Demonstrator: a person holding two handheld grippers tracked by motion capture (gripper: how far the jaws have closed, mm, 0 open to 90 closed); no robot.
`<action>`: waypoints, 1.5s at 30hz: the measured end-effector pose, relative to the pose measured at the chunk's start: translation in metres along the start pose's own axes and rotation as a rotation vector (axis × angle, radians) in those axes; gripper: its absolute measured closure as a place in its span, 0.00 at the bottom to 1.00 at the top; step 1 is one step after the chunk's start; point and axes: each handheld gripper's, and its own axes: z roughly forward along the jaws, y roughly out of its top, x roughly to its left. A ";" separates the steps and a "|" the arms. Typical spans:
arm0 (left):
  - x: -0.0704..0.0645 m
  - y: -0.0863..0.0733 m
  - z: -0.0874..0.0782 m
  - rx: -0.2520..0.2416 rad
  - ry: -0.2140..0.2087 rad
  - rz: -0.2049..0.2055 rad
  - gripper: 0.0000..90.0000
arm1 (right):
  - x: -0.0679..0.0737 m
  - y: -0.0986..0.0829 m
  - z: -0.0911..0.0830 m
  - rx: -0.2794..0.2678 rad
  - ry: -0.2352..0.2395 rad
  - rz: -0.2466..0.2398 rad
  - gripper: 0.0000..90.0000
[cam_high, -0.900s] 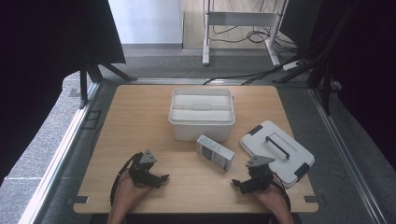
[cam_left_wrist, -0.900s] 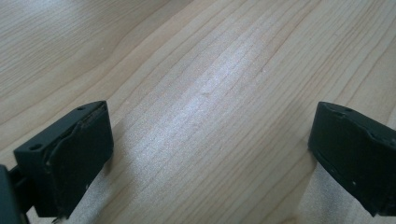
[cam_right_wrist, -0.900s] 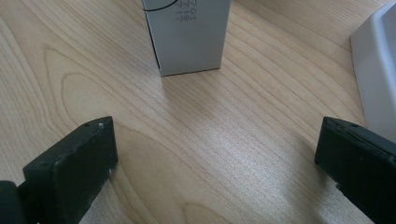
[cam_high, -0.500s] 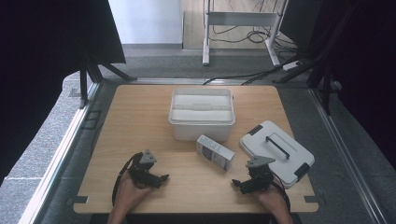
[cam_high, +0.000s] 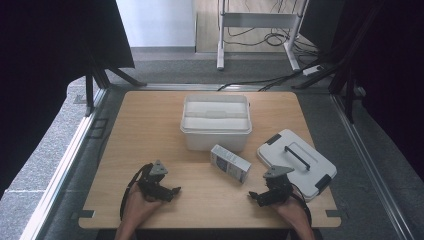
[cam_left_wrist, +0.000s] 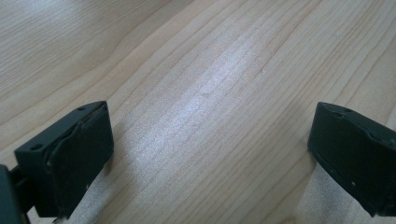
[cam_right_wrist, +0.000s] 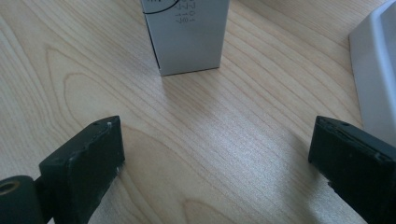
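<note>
Resting low over the near edge of the light wooden table (cam_high: 150, 125), the left gripper (cam_high: 172, 191) has its jaws spread wide, with bare wood grain between them in the left gripper view. The right gripper (cam_high: 253, 196) sits near the table's near right edge, jaws likewise released and holding nothing. Ahead of the right gripper lies the small white rectangular cardboard box with dark print (cam_high: 230, 163), flat on the table and well apart from both jaws; the right gripper view shows its near end (cam_right_wrist: 187, 32) beyond the open jaws. Behind that box stands the white open plastic storage bin (cam_high: 216, 127). Beside the right gripper lies the white plastic lid with a grey handle and black clips (cam_high: 296, 161).
</note>
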 end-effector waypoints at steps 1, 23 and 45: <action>0.000 0.000 0.000 0.000 0.000 0.000 0.00 | 0.000 0.001 -0.001 0.007 0.001 -0.002 0.03; 0.000 0.000 0.000 -0.001 0.000 -0.001 0.00 | -0.003 0.076 -0.008 0.178 0.064 -0.043 0.09; 0.000 0.000 0.000 0.001 0.000 0.002 0.00 | 0.020 0.155 0.060 0.515 0.080 -0.256 0.25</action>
